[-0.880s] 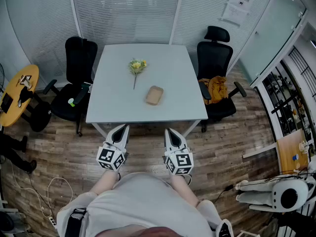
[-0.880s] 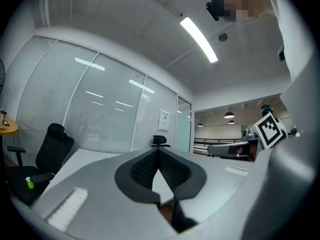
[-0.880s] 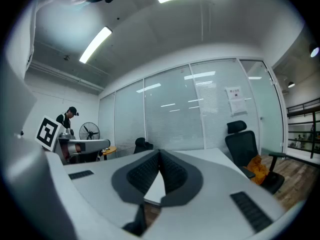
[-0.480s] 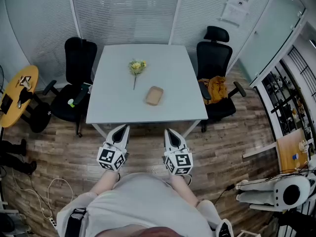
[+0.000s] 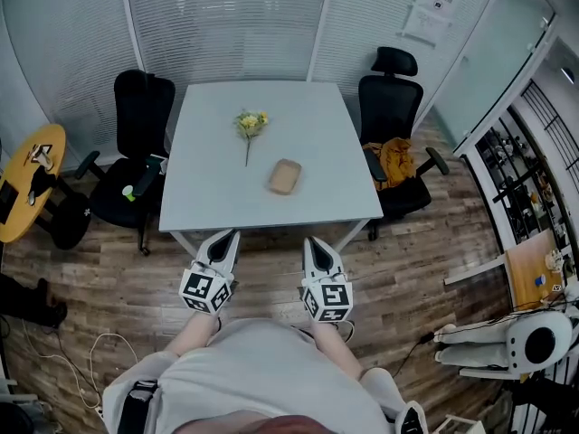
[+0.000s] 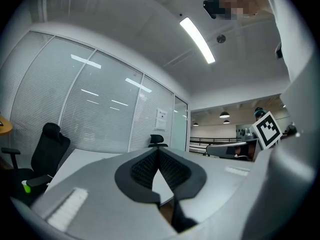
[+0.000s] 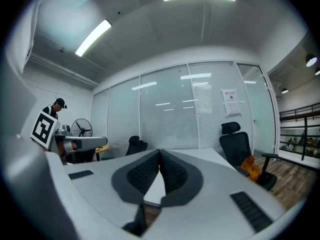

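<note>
Glass-walled office with lowered blinds and a wood-plank floor [image 5: 109, 269]; a white table [image 5: 208, 188] stands in the middle, ahead of the person.

Left side: a round yellow table [image 5: 27, 179] and a black chair [image 5: 136, 143], which stands against the white table's left edge.

Left gripper [image 5: 223, 238]: held over the floor just short of the table's near edge. Its own view shows the ribbed pads [image 6: 145, 169] pressed together at the tips, with nothing between them.

On the table: a yellow flower sprig [image 5: 251, 127] lies towards the middle, its stem running back towards the near edge. A tan oblong object [image 5: 284, 176] lies nearer the person, apart from the sprig. Its long axis runs roughly front to back.

Right gripper [image 5: 313, 242]: also short of the near edge, pads [image 7: 172, 173] likewise closed on nothing.

Finding: the tan object lies straight ahead, between the two grippers' lines and right of centre, so the right gripper is judged the nearer. The sprig sits further off, on the left gripper's side.

Right side: a black chair [image 5: 393, 107] carrying an orange cloth [image 5: 393, 163].
</note>
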A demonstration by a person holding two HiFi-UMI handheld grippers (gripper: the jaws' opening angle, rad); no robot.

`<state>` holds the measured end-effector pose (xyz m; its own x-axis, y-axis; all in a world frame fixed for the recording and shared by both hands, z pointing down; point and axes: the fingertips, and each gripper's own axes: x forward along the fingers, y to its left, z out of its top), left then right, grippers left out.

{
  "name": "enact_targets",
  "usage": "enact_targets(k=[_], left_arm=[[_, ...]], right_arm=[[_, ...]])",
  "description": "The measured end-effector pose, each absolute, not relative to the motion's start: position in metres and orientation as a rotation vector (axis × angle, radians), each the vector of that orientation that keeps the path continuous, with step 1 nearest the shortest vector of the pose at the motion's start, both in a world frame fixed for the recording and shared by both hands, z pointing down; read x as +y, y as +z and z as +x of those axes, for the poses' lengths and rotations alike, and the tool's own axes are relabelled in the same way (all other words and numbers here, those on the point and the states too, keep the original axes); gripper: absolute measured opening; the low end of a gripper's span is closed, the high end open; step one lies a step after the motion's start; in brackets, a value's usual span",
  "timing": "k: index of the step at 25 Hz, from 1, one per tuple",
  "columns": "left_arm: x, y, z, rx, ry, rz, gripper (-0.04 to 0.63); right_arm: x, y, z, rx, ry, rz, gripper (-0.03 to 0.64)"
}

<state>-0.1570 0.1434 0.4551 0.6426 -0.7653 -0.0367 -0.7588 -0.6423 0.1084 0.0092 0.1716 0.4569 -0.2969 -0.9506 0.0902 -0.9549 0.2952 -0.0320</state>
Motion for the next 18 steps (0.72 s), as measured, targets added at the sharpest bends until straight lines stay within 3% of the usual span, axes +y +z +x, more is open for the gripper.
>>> enact_targets(k=[18], left_arm=[[0.089,0.47,-0.172,-1.191,-0.128,2.792,0.009]], right_arm=[[0.127,0.47,-0.019,-2.43,0.113,1.876,0.009]])
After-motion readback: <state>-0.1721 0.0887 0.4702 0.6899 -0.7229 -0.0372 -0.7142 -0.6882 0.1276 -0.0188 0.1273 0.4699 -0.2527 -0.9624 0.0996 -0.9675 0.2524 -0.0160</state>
